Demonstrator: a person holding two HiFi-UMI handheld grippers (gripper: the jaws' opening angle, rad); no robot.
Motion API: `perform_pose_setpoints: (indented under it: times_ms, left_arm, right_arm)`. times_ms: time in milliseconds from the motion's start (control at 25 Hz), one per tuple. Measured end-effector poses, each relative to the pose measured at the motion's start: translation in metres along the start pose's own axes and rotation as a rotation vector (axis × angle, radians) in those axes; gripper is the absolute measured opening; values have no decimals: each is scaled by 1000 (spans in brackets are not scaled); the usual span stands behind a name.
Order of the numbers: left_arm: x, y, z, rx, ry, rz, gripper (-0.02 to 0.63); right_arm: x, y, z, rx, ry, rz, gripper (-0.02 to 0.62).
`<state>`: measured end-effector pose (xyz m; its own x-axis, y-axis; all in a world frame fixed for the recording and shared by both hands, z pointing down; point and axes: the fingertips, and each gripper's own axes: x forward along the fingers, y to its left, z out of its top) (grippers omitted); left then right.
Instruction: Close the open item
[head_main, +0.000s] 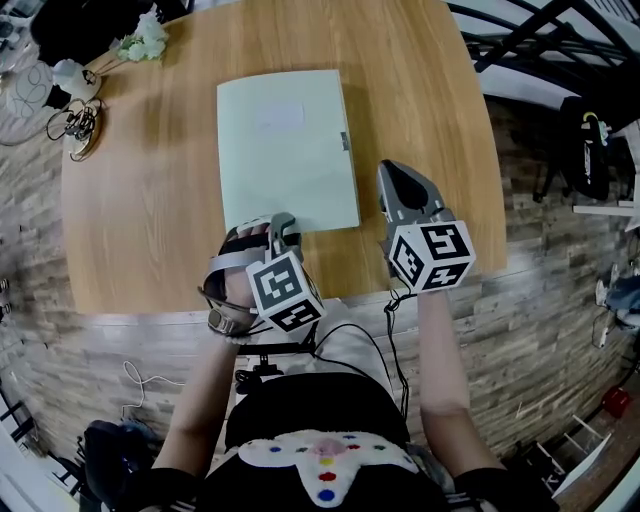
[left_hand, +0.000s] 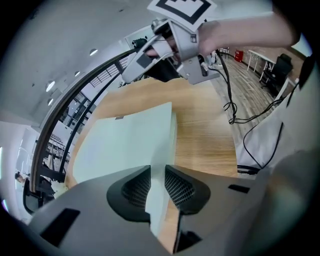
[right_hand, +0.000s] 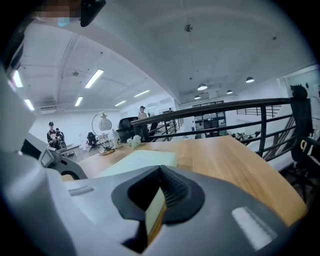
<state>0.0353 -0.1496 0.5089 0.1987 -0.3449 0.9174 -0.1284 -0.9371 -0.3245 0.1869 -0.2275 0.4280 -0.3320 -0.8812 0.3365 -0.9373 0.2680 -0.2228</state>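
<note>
Evidently the task was all but complete: on the table (head_main: 140, 230), the pale green folder (head_main: 288, 150) lay flat and closed at centre frame, with any contents hidden. At its lower-left corner, the left gripper (head_main: 281, 224) pointed down, jaws partly apart, pads seemingly not pressing the cover. Right of the folder, the right gripper (head_main: 389, 170) was closed and empty. Remaining step, by judgement: withdraw the left gripper.
</note>
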Motion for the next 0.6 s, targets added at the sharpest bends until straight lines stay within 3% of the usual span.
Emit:
perform_pose_setpoints:
  times_ms: [600]
  left_arm:
    - [2,1,0,14,-5,-14,89]
  right_arm:
    - [99,10,-31,-161,150,162,8]
